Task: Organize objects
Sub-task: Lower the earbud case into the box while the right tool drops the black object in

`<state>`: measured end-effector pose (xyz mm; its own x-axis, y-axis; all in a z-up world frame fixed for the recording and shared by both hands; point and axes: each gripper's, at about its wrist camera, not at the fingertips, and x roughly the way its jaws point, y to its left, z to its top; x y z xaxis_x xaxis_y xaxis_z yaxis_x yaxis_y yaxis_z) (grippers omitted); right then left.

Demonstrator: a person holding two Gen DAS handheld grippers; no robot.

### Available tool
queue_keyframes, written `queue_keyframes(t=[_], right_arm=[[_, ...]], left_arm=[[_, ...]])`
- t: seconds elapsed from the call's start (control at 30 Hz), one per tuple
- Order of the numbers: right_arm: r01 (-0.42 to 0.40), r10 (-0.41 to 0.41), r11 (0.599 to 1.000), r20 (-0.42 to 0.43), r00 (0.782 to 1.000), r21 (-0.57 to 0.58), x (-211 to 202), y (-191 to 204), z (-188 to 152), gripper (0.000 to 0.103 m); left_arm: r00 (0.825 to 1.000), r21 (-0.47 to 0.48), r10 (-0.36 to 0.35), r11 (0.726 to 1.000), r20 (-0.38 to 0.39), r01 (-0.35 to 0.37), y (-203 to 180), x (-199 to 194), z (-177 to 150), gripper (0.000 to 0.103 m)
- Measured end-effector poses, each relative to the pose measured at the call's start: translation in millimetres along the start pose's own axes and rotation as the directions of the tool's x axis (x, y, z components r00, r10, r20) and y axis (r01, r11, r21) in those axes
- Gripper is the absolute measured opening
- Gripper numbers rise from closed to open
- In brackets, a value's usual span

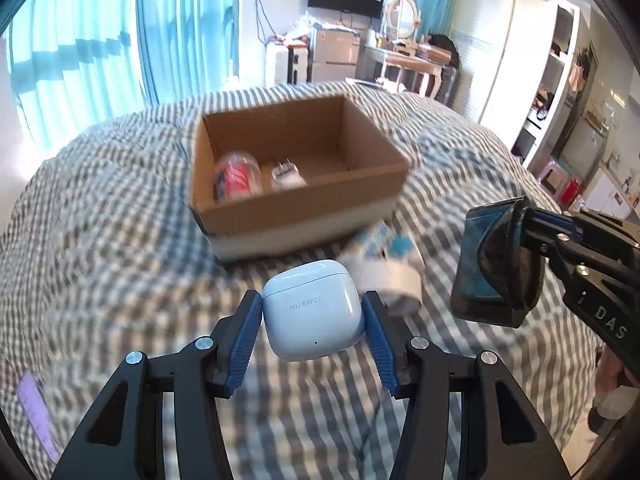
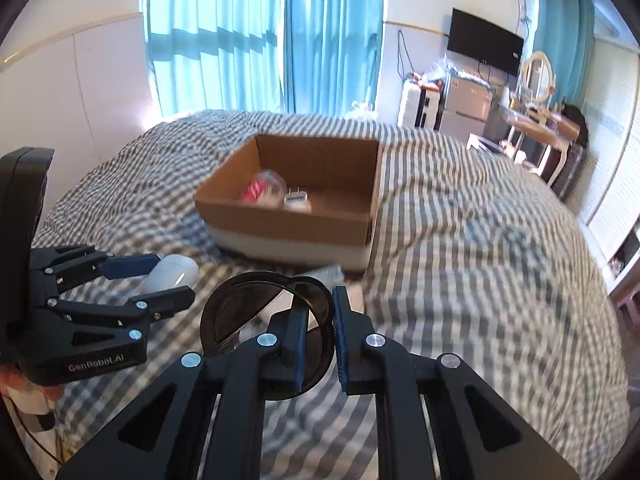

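My left gripper (image 1: 312, 310) is shut on a pale blue earbud case (image 1: 312, 320), held above the striped bedcover. From the right wrist view the same left gripper (image 2: 160, 280) shows at the left with the earbud case (image 2: 178, 270) between its fingers. My right gripper (image 2: 320, 316) is shut on the rim of a dark translucent cup (image 2: 248, 312), one finger inside and one outside. The right gripper (image 1: 526, 240) and the cup (image 1: 480, 268) hang at the right of the left wrist view. Ahead sits an open cardboard box (image 1: 296, 212) (image 2: 280, 220) with a red-labelled clear container (image 1: 238, 178) and a white charger plug (image 1: 286, 176) inside.
A white and blue tube (image 1: 386, 268) lies on the bed (image 2: 460, 280) just in front of the box's near right corner. A purple slip (image 1: 32, 400) lies at the lower left. Blue curtains, a wall TV, a dressing table and wardrobes stand beyond the bed.
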<state>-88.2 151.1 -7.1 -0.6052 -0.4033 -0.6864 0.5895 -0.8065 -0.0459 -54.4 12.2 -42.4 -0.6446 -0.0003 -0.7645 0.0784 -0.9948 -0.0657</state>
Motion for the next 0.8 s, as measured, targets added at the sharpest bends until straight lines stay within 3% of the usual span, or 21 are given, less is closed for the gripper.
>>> queue_keyframes(t=[0.23,0.4,0.6,0.8], right_arm=[[0.011,-0.009,0.999,0.071,0.997,-0.037,1,-3,66,0.011],[0.015,-0.011,0.999,0.098,0.995,-0.041,23,-11,113,0.011],[0.01,-0.006,0.999,0.082,0.997,-0.053,67,-20,154,0.011],[0.016,-0.014,0.998,0.029,0.999,-0.068,122,-25,175,0.011]], left_arm=[[0.997,0.022,0.024,0.999,0.068,-0.025,13,-1,56,0.053],[0.993,0.024,0.059,0.998,0.1,-0.062,26,19,99,0.053],[0.993,-0.022,0.063,0.998,0.097,-0.061,43,53,131,0.053],[0.996,-0.012,0.058,0.998,0.068,-0.057,52,97,144,0.053]])
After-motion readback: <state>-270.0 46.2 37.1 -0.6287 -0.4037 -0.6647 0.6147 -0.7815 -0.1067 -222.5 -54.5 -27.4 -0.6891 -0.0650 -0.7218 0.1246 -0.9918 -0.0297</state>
